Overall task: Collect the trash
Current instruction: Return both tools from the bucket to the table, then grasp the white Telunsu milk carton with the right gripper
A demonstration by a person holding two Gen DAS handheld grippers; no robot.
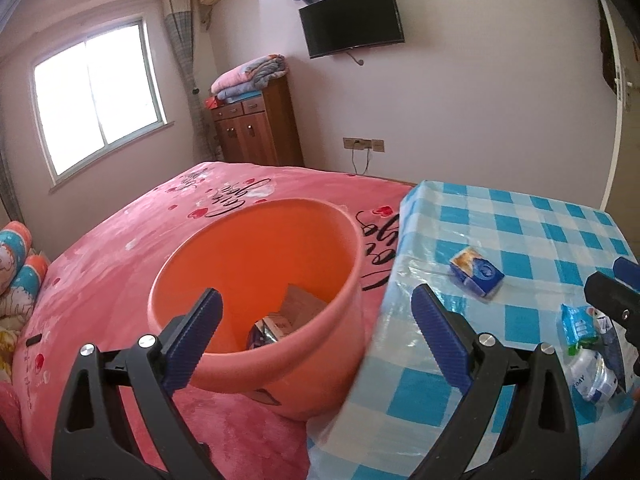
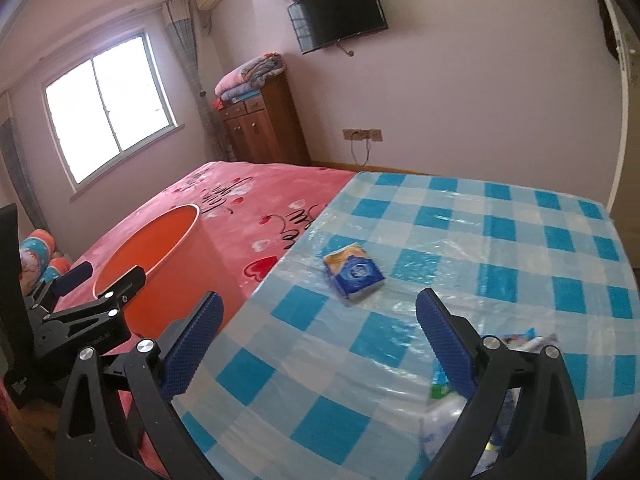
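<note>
Through the left wrist camera, my left claw (image 1: 316, 304) gaped wide and empty over the orange bin (image 1: 256, 280) holding scraps. Through the right, my right claw (image 2: 318, 312) spread wide, touching nothing, above the table (image 2: 520, 240), the blue packet (image 2: 354, 276) just ahead.

A pink bed (image 1: 168, 240) with heart prints lies beside the counter's left edge. Beyond its far end, folded blankets (image 1: 250, 76) top a wooden cabinet (image 1: 260, 128). A dark television (image 1: 352, 20) hangs on the wall, right of the window (image 1: 96, 92).
</note>
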